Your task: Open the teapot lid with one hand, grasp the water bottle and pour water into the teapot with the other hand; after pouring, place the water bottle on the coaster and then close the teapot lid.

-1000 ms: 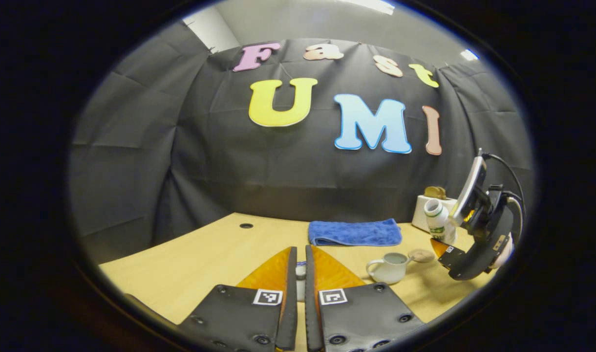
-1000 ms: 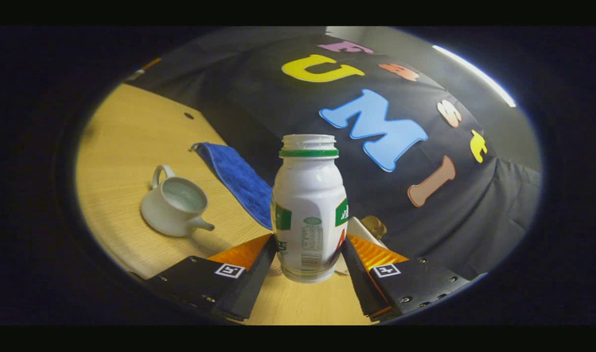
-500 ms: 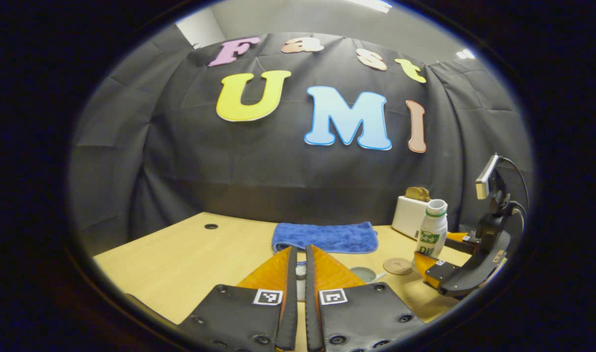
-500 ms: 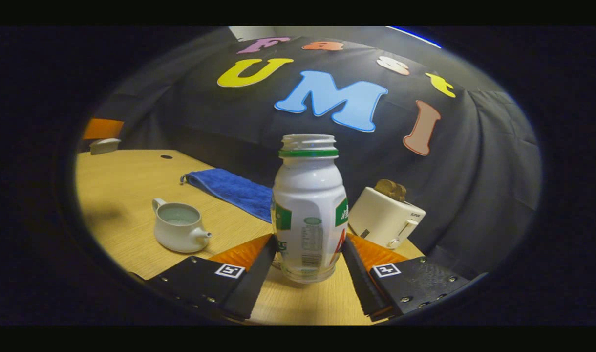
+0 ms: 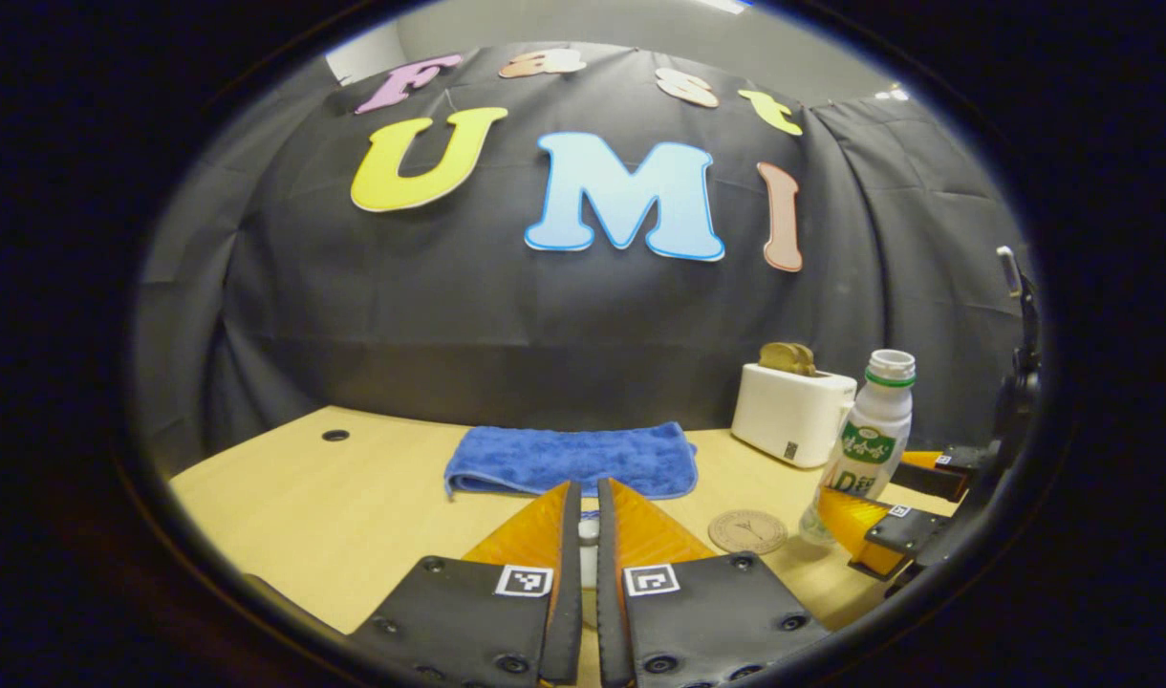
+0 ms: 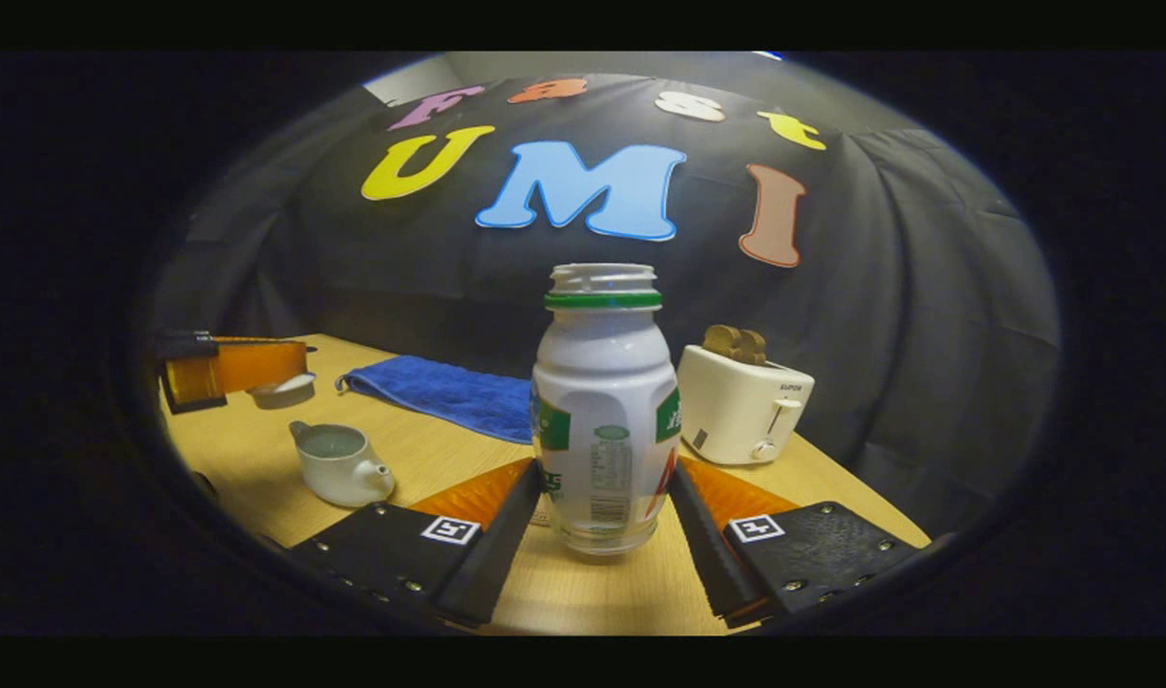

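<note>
My right gripper (image 6: pixel 602 483) is shut on the white bottle (image 6: pixel 602 401), which is upright with its mouth uncapped. In the left gripper view the bottle (image 5: pixel 870 435) hangs low by the right edge of the round coaster (image 5: pixel 747 531), with the right gripper (image 5: pixel 874 492) around its lower body. The white teapot (image 6: pixel 339 463) stands open on the table with water inside. My left gripper (image 5: pixel 583 511) is shut on the lid's small white knob (image 5: pixel 588 530). From the right gripper view, the left gripper (image 6: pixel 287 377) holds the lid (image 6: pixel 282 389) above and behind the teapot.
A blue towel (image 5: pixel 569 459) lies along the back of the wooden table (image 5: pixel 354 516). A white toaster (image 5: pixel 793 416) with bread in it stands at the back right, close behind the bottle. A cable hole (image 5: pixel 334 435) sits at the far left.
The bottle has swung from tilted over the teapot back to upright and moved toward the coaster. The left gripper view has turned, so the teapot has slipped below its fingers.
</note>
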Tool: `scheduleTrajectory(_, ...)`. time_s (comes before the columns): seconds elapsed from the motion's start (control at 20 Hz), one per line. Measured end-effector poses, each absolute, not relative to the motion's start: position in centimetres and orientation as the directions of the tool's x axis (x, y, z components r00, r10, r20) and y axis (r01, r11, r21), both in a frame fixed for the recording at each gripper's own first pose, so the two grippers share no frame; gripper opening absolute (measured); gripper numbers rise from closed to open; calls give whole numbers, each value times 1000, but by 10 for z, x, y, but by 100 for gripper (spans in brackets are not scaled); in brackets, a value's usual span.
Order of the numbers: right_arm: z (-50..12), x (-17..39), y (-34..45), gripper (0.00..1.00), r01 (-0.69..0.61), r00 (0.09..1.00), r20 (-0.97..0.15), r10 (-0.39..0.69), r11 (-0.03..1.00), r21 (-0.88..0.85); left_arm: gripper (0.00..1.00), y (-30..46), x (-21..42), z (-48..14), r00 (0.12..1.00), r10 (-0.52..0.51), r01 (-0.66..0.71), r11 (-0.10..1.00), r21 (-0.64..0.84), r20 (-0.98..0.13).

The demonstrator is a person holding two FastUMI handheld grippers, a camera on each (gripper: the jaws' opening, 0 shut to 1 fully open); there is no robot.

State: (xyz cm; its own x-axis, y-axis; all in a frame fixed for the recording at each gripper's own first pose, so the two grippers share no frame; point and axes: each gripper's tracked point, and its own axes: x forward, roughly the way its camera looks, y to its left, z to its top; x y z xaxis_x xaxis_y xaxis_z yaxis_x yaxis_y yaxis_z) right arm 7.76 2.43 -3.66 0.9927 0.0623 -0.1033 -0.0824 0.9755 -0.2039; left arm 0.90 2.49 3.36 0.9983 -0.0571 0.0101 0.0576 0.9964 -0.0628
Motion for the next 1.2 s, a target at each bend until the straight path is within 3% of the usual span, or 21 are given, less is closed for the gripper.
scheduleTrajectory(0.2, -35, 73, 24, 80, -90, 992, -100, 73, 979, -183, 13, 12, 20, 25, 998, -66, 65, 997, -50, 0)
scheduleTrajectory(0.25, -35, 73, 25, 80, -95, 992, -101, 78, 980, -174, 17, 10, 21, 24, 998, -68, 68, 996, -50, -1)
scheduleTrajectory(0.4, -34, 73, 24, 80, -99, 991, -104, 83, 982, -163, 10, 3, 27, 18, 997, -72, 72, 996, -50, -9)
scheduleTrajectory(0.55, -34, 72, 24, 80, -93, 992, -100, 78, 983, -158, 17, 1, 31, 11, 997, -70, 69, 997, -41, -22)
scheduleTrajectory(0.85, -34, 74, 23, 80, -95, 992, -100, 81, 985, -144, 13, -1, 35, 5, 998, -63, 63, 998, -25, -26)
scheduleTrajectory(0.95, -35, 73, 23, 80, -95, 992, -100, 81, 985, -143, 17, -1, 34, 4, 998, -58, 58, 998, -13, -22)
scheduleTrajectory(1.0, -34, 74, 23, 80, -94, 992, -102, 79, 985, -143, 10, -1, 33, 3, 998, -56, 56, 998, -8, -21)
scheduleTrajectory(1.15, -35, 75, 24, 80, -96, 991, -105, 82, 986, -133, 10, 2, 30, 2, 999, -41, 41, 999, 18, -9)
scheduleTrajectory(1.2, -35, 75, 24, 80, -98, 991, -106, 85, 987, -131, 17, 2, 30, 1, 999, -39, 40, 999, 18, -9)
